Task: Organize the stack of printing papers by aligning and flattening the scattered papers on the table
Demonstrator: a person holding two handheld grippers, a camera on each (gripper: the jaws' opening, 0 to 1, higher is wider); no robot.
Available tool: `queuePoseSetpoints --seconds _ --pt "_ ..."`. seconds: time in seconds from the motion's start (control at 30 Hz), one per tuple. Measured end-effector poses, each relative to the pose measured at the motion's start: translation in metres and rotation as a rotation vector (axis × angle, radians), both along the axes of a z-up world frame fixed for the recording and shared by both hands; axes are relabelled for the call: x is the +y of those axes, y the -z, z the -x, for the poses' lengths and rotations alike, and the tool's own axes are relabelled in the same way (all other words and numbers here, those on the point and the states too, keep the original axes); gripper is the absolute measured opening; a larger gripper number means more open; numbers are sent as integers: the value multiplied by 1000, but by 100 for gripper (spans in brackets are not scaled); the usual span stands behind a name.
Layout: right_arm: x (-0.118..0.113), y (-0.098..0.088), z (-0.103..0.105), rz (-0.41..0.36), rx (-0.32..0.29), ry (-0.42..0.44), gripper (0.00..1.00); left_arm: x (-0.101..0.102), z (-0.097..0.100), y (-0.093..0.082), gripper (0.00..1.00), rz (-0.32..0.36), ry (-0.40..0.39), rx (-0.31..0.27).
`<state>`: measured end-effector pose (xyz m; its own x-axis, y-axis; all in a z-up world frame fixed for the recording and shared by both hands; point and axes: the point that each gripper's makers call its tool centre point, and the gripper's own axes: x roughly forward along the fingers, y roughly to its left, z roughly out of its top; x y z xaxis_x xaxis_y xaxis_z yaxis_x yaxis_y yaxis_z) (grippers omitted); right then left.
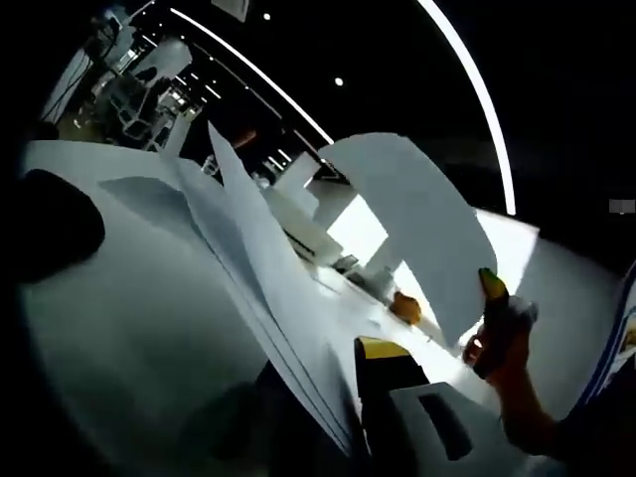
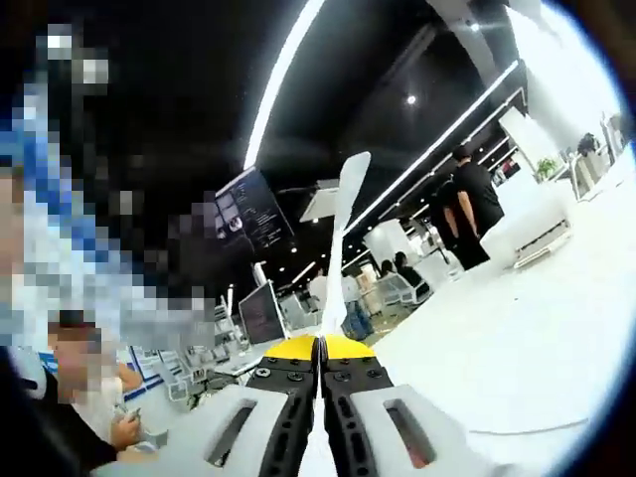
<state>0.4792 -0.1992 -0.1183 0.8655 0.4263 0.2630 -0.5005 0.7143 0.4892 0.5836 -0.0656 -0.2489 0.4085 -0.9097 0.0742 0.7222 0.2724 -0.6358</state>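
Both grippers, left (image 1: 348,397) and right (image 2: 320,348), are clamped on papers (image 1: 268,268) lifted toward 12 o'clock; next, I think, lower them flat onto the table (image 2: 517,338) and align the edges.

The left gripper view shows about three sheets of paper (image 1: 263,288) fanned together at the centre, one more curled sheet (image 1: 427,229) at the centre right, and one table (image 1: 129,328). The right gripper view shows one sheet edge-on (image 2: 338,258) at the centre and two monitors (image 2: 260,310) at the lower left.
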Motion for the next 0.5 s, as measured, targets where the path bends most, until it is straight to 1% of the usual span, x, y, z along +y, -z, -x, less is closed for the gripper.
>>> queuePoseSetpoints --seconds 0.07,0.13,0.2,0.27,0.33,0.37,0.43,0.5 --pt "-1 8 -1 -39 19 -12 0 0 1 0 15 1 2 -2" --pt "-1 16 -2 -53 36 -24 0 -1 1 0 15 -1 2 -7" --pt "1 30 -3 -52 76 -35 0 -1 2 0 15 3 4 -7" --pt "0 48 -5 -34 120 -35 0 -1 1 0 15 9 4 -2" --pt "-1 62 -5 -56 166 -57 0 -2 2 0 16 9 5 -1" --pt "-3 68 -5 -56 172 -57 0 -3 2 0 16 7 6 -3" --pt "-6 82 -5 -45 206 -51 0 -4 3 1 16 5 7 -5" --pt "-7 100 -6 -33 271 -49 0 -4 3 1 16 4 5 -5"
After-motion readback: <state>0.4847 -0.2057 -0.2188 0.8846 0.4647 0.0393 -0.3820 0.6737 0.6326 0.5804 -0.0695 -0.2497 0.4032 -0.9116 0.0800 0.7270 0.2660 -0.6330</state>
